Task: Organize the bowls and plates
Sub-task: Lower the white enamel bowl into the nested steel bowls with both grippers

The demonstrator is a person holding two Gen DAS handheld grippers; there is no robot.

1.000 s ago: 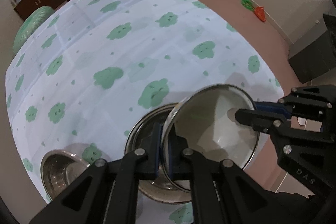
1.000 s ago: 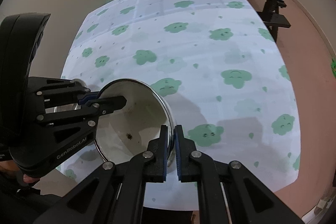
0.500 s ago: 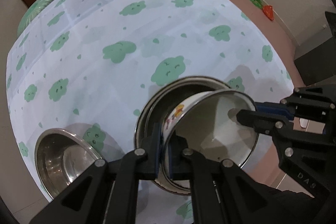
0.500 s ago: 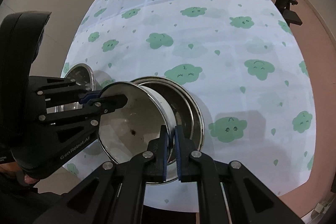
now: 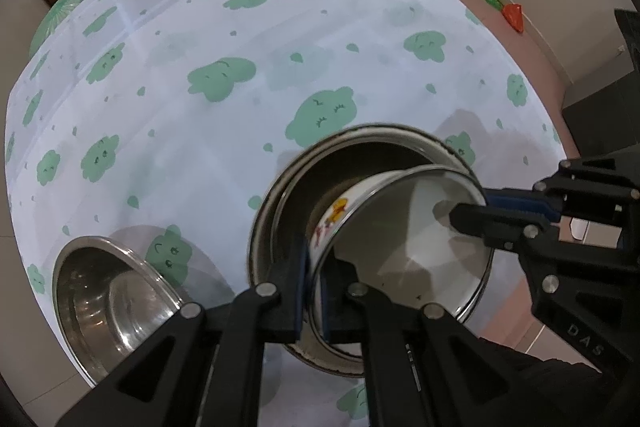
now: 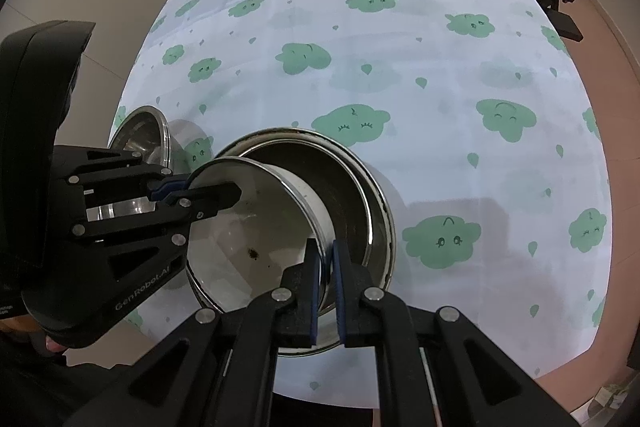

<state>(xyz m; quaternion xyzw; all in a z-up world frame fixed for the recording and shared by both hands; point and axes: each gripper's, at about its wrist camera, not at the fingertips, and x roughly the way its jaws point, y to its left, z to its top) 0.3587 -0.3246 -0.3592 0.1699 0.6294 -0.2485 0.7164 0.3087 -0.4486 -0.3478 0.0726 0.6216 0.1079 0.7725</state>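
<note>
I am holding the white enamel bowl with the cartoon print (image 5: pixel 404 247) tilted inside the wide dark metal basin (image 5: pixel 360 147), near the table's near edge. If either grip slips, it is liable to drop and clatter. My left gripper (image 5: pixel 314 291) and right gripper (image 6: pixel 326 285) are both pinching opposite sides of its rim, angled inward.
</note>
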